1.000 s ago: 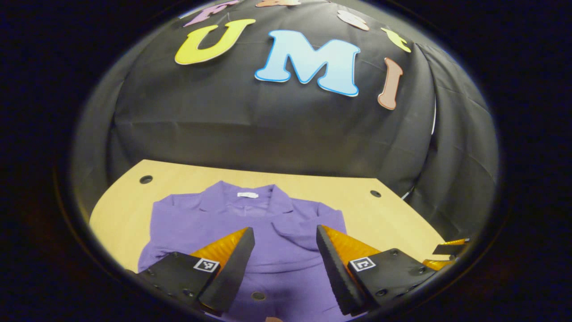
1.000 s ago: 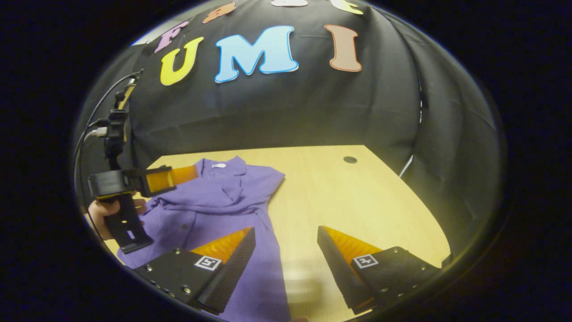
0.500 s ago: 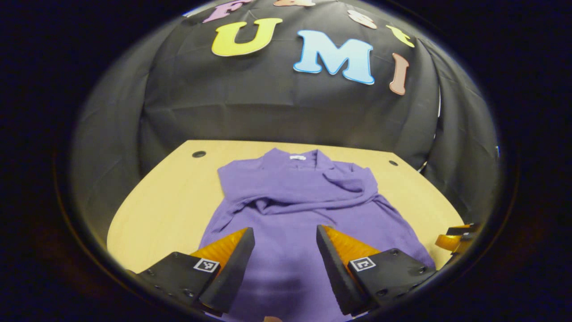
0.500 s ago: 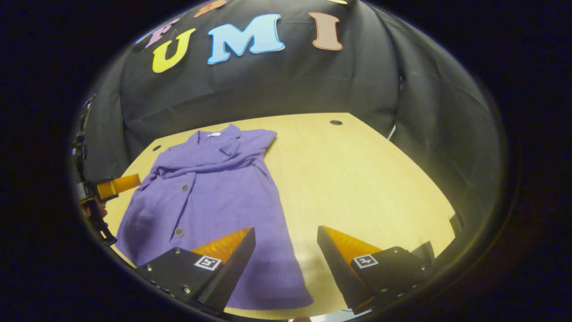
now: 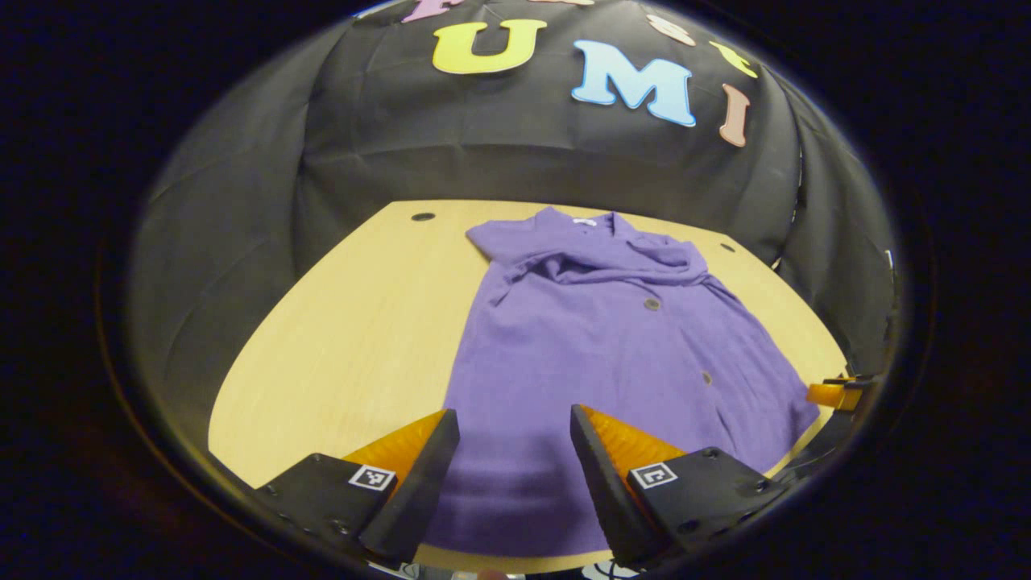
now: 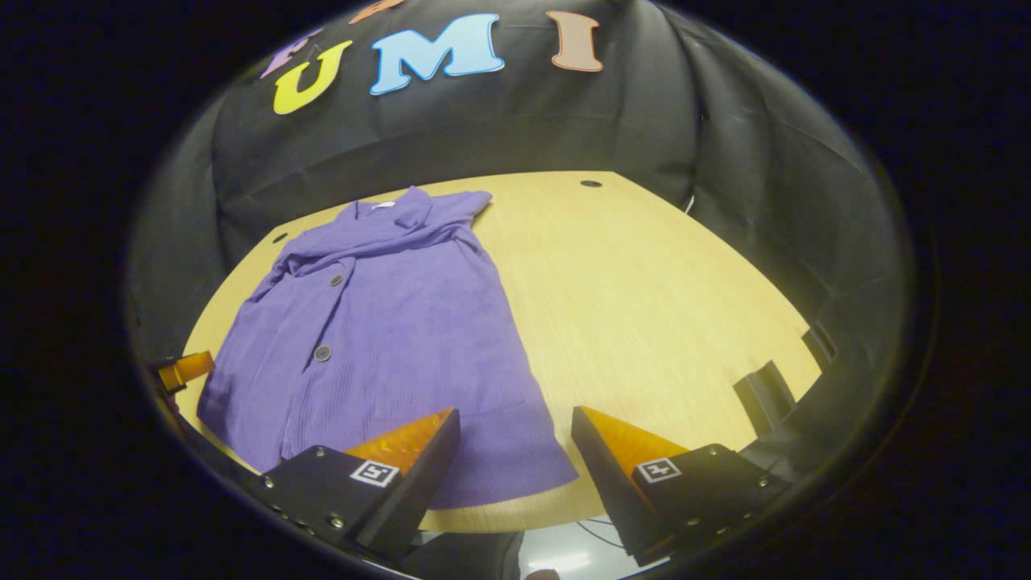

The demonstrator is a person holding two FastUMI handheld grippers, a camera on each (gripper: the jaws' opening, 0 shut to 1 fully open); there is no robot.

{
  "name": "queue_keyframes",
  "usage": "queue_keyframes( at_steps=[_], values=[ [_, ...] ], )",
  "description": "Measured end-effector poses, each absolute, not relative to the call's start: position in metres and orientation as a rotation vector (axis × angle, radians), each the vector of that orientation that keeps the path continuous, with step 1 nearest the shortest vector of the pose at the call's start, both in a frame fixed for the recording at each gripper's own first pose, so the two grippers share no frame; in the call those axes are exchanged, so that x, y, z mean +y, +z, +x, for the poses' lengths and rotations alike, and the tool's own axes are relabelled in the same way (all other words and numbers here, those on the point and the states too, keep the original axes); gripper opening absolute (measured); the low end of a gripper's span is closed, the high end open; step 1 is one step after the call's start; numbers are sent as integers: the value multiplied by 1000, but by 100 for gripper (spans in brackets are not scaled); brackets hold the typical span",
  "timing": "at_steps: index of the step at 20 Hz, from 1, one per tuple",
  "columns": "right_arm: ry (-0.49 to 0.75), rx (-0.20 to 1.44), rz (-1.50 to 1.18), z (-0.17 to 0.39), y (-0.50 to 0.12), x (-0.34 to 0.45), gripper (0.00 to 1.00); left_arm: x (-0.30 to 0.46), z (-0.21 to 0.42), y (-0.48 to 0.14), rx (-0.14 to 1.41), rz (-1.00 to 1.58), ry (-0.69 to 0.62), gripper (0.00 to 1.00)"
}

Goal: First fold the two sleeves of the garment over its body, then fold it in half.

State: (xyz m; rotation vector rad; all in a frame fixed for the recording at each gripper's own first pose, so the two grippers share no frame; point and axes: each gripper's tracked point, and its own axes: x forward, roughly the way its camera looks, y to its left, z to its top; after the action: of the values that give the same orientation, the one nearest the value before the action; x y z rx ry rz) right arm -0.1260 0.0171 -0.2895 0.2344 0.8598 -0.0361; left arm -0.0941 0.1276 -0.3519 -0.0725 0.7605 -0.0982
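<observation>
Lengthwise, the purple garment (image 5: 612, 354) lies on the table (image 6: 644, 306), collar toward the wall, both grippers' fingers spread empty.

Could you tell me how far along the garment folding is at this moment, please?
Done: both sleeves lie bunched across the purple garment near its collar. In hand: nothing; the left tongs and right tongs are open, above the hem at the table edge. Left: folding it in half; it lies at full length.
</observation>
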Motion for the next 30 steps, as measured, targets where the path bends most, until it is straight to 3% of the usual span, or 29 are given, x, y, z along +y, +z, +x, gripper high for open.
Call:
queue_keyframes(
  at_steps=[6,16,17,18,22,23,24,25,26,27,28,30],
  values=[
    [-48,891,314,-141,-297,21,91,165,-144,-376,820,-63,-71,91],
    [4,922,251,-146,-307,43,96,126,-158,-381,823,8,-120,89],
    [7,932,222,-148,-310,45,91,124,-162,-384,827,36,-122,89],
    [8,952,187,-150,-315,47,98,119,-162,-385,829,42,-131,95],
    [17,943,159,-148,-311,49,97,103,-160,-384,832,40,-145,63],
    [17,946,165,-148,-312,49,92,100,-158,-383,828,43,-153,53],
    [12,947,170,-145,-312,48,74,97,-159,-383,827,38,-161,44],
    [9,948,184,-144,-311,47,64,95,-160,-383,826,34,-163,32],
    [-18,950,188,-141,-312,43,45,95,-160,-383,825,32,-167,29],
    [-49,946,216,-138,-312,39,41,94,-160,-383,834,21,-164,14],
    [-55,959,251,-137,-313,40,14,95,-157,-381,832,20,-152,13],
    [-81,941,300,-136,-304,34,14,92,-157,-378,849,-34,-146,7]
  ],
)
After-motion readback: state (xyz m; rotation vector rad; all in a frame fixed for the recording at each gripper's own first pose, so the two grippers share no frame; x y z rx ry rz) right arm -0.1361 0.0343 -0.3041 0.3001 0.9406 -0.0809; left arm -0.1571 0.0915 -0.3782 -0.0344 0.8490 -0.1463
